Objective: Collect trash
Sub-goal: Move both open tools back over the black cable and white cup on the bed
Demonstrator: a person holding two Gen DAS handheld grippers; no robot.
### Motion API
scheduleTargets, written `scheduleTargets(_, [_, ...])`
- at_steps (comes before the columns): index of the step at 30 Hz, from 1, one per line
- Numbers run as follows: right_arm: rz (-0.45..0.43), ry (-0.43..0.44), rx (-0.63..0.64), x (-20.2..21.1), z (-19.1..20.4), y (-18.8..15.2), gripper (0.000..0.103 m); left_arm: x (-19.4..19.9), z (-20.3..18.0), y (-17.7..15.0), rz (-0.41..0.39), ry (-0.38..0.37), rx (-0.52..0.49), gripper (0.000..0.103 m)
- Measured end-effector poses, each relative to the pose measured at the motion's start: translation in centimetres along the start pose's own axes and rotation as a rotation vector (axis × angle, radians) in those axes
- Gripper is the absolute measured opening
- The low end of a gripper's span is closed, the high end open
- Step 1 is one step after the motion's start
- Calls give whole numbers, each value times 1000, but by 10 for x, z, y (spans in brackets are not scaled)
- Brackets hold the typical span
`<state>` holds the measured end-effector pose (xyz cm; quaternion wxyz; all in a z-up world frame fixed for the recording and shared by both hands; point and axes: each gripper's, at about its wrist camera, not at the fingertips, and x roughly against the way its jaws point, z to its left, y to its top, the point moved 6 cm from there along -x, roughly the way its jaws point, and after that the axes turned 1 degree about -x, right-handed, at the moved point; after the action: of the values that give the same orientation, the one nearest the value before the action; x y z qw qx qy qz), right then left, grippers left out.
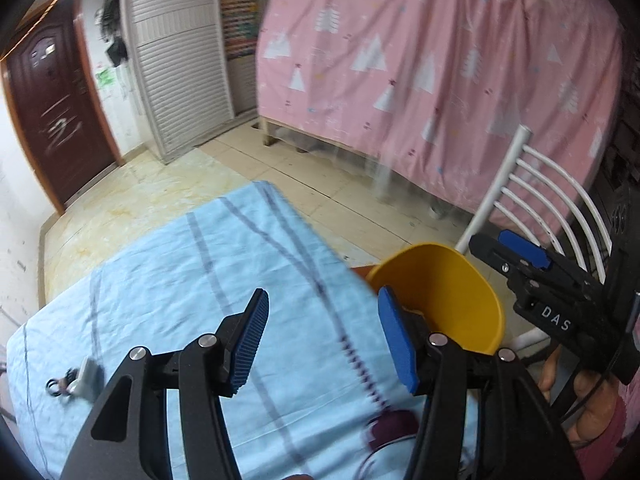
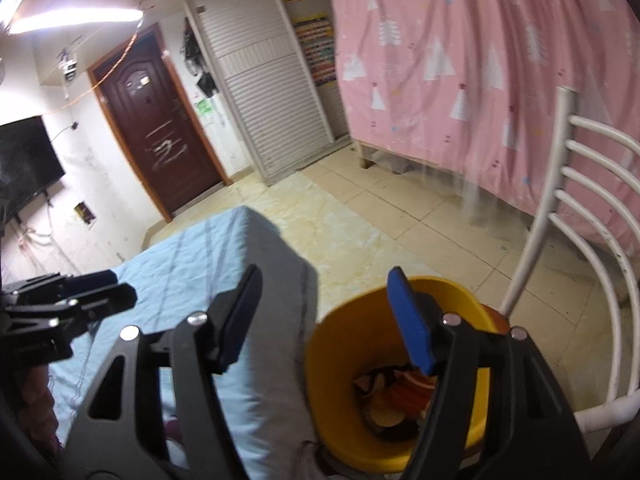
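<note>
Your light-blue bedsheet [image 1: 168,280] covers the bed, with the white chair [image 2: 580,248] beside it. The yellow trash bin [image 2: 340,392] stands between them, holding crumpled scraps [image 2: 394,396]. Your right gripper [image 2: 326,320] hangs over the bin, jaws apart and empty. Your left gripper [image 1: 322,338] sits above the sheet, jaws apart, nothing between them.

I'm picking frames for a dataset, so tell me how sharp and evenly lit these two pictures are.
Left wrist view: motion blur smears the pink curtain and blue sheet; light flares only in the top left corner. Right wrist view: the ceiling light is blown out, the yellow bin fairly sharp. Both: fisheye bending and dark corners.
</note>
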<state>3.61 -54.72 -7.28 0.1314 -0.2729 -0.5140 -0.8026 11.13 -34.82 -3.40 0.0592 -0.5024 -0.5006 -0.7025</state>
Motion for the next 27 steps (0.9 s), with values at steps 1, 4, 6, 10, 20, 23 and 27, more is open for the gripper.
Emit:
scheduleTargets(1, [3, 10, 14, -2, 9, 0, 63, 4, 8, -1, -6, 8, 11, 49])
scheduleTargets(4, [15, 34, 59, -7, 37, -1, 65, 16, 33, -6, -24, 31, 48, 49])
scheduleTargets(6, [28, 52, 89, -11, 56, -2, 65, 21, 46, -9, -30, 41, 66, 49])
scheduleTargets(10, [44, 84, 131, -16, 86, -7, 66, 31, 78, -18, -39, 68, 108, 49])
scheduleTargets(20, [101, 155, 241, -30, 161, -25, 68, 46, 153, -51, -35, 121, 199, 51])
scheduleTargets(23, [115, 170, 271, -34, 179, -30, 70, 49, 171, -58, -32, 132, 221, 51])
scheduleTargets(27, [134, 186, 305, -39, 198, -36, 70, 52, 192, -68, -28, 154, 258, 52])
